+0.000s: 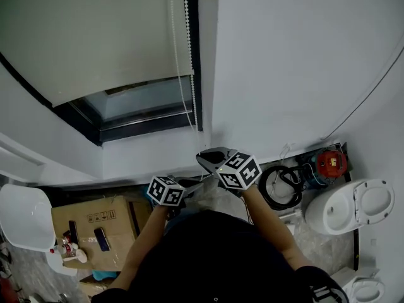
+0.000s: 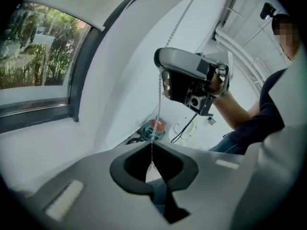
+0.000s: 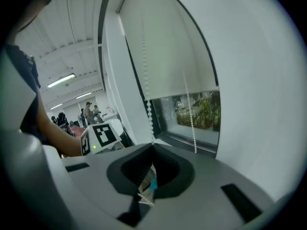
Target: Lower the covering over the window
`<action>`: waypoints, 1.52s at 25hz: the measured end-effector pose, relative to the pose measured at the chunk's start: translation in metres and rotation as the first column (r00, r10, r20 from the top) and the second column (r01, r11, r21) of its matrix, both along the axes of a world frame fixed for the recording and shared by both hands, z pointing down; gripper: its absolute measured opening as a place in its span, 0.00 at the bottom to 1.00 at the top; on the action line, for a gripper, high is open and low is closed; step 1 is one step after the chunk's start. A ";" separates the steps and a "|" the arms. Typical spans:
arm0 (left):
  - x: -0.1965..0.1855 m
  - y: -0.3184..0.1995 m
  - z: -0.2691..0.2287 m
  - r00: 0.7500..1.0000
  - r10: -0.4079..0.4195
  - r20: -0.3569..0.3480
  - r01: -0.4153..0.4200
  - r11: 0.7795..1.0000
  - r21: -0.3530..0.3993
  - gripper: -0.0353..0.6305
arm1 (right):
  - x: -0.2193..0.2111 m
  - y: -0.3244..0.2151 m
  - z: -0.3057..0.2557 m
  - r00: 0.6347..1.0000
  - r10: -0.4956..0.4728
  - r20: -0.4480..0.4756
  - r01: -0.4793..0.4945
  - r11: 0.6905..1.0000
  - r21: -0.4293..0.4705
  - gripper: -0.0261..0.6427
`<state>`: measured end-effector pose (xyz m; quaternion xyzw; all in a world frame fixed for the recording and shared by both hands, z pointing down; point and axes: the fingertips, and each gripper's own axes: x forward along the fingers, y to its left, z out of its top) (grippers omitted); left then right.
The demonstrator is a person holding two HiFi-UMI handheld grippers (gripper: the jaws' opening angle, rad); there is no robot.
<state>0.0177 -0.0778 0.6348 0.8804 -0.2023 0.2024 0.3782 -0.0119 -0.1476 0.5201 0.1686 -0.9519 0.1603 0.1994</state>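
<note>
A pale roller blind (image 1: 95, 36) covers the upper part of the window, and bare glass (image 1: 139, 103) shows below its bottom edge. A white bead chain (image 1: 187, 55) hangs along the window's right side. My left gripper (image 1: 188, 184) is low, shut on the chain (image 2: 159, 99), which runs down into its jaws (image 2: 152, 147). My right gripper (image 1: 203, 158) sits just above it and is shut on one strand (image 3: 146, 90) at its jaws (image 3: 153, 145). The other strand (image 3: 190, 119) hangs free before the glass (image 3: 199, 109).
White wall fills the right. On the floor below stand a toilet (image 1: 350, 204), a red tool (image 1: 331, 163) with coiled black cable (image 1: 281, 185), a cardboard box (image 1: 95, 223) and a white basin (image 1: 22, 216). People stand far off in the right gripper view.
</note>
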 end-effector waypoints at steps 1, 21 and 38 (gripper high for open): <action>0.000 0.000 -0.001 1.000 -0.002 -0.002 0.002 1.000 0.004 0.08 | 0.002 0.000 -0.001 1.000 0.005 0.010 -0.005 1.000 -0.005 0.06; 0.014 0.000 -0.006 1.000 0.012 -0.015 -0.012 1.000 0.021 0.08 | 0.022 0.025 0.104 0.964 -0.044 -0.261 0.005 0.989 -0.148 0.06; 0.004 -0.002 -0.007 0.999 -0.045 -0.031 0.046 0.998 0.052 0.08 | 0.035 0.031 0.133 0.966 -0.005 -0.257 -0.047 0.980 -0.193 0.06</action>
